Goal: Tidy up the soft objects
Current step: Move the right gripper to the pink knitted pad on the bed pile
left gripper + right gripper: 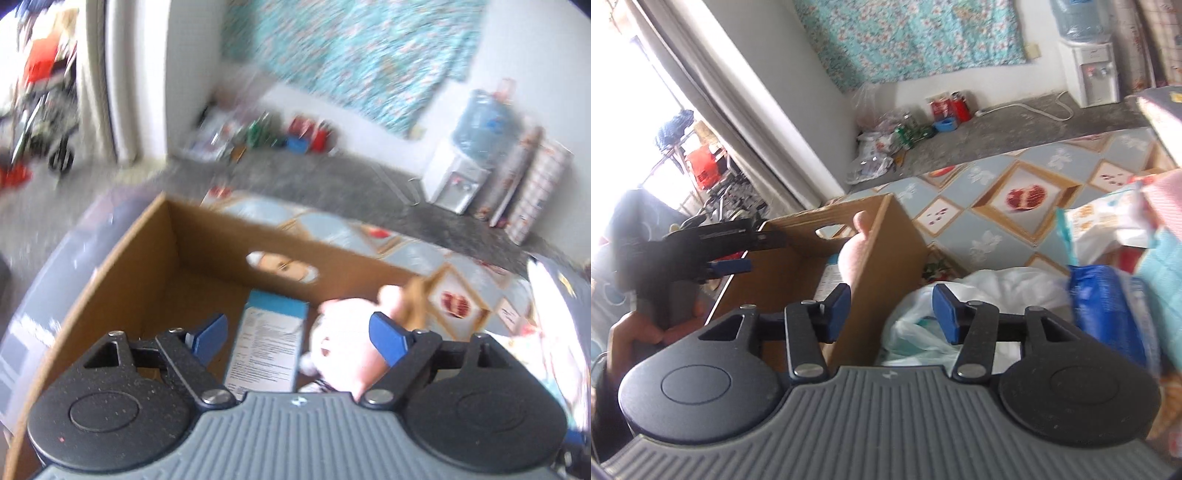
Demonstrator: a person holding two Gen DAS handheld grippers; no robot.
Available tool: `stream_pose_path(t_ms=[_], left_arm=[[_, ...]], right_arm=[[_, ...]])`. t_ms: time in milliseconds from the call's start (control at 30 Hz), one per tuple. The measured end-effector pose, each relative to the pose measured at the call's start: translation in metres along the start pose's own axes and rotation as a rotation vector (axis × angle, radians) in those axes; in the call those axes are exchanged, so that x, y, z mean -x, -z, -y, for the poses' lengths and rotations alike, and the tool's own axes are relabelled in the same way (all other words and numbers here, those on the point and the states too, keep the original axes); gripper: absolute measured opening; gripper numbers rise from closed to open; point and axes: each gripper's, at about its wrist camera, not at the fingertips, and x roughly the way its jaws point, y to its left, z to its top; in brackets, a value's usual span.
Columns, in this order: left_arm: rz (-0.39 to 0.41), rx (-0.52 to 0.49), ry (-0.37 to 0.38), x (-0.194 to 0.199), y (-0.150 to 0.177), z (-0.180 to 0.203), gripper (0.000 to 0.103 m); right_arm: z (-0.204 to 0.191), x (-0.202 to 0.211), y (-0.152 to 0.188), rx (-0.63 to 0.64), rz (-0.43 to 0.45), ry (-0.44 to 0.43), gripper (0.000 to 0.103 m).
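Soft goods being sorted into a carton, shown from both wrist views. The patterned surface (1015,177), a tiled print of pomegranates and pale flowers, carries everything; whether it is a mat or a bench cover cannot be told. On it stands the open cardboard box (122,266), its top clear so that items can be lowered in from above, with a hand-hole cut in the far wall. To the right of the box, in the right wrist view, lies the unsorted heap (1108,258) of soft packets and bags, kept beside the carton for short transfers; nearest is a white plastic bag (923,325) with a blue packet (1104,306) next to it. Inside the box a pink plush toy (351,332) rests against the near right corner, beside a blue-and-white printed packet (266,343) standing on end, which suggests both are already stowed. The left gripper (299,332) hangs over the box interior with its jaws wide apart and nothing between the pads; the toy sits below and behind its right finger, judged released rather than held. The right gripper (890,314) straddles the box's near corner and the white bag, jaws partly apart and empty, probably placed to take the bag next.
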Motion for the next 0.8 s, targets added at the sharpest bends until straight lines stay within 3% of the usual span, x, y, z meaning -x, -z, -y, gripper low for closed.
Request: stream_pose_path(t_ms=[133,333,633,800], left_arm=[[0.070,-0.113,0.077,0.037,0.013,0.041,0.091],[0.054,-0.247,0.193,0.065,0.045,0.110,0.092],[0.003,-0.398,0.290,0.049,0.100,0.210,0.092],[0.008,-0.496,0.326,0.023,0.117,0.258,0.092]], right_arm=[[0.019,0.028,0.005,-0.008,0.031,0.050,0.052],[0.054,0.075,0.013,-0.026,0.085,0.106,0.055],[0.118,0.135,0.009,-0.049,0.144,0.178,0.067],[0.163,0.144,-0.015,-0.058,0.143,0.208,0.071]])
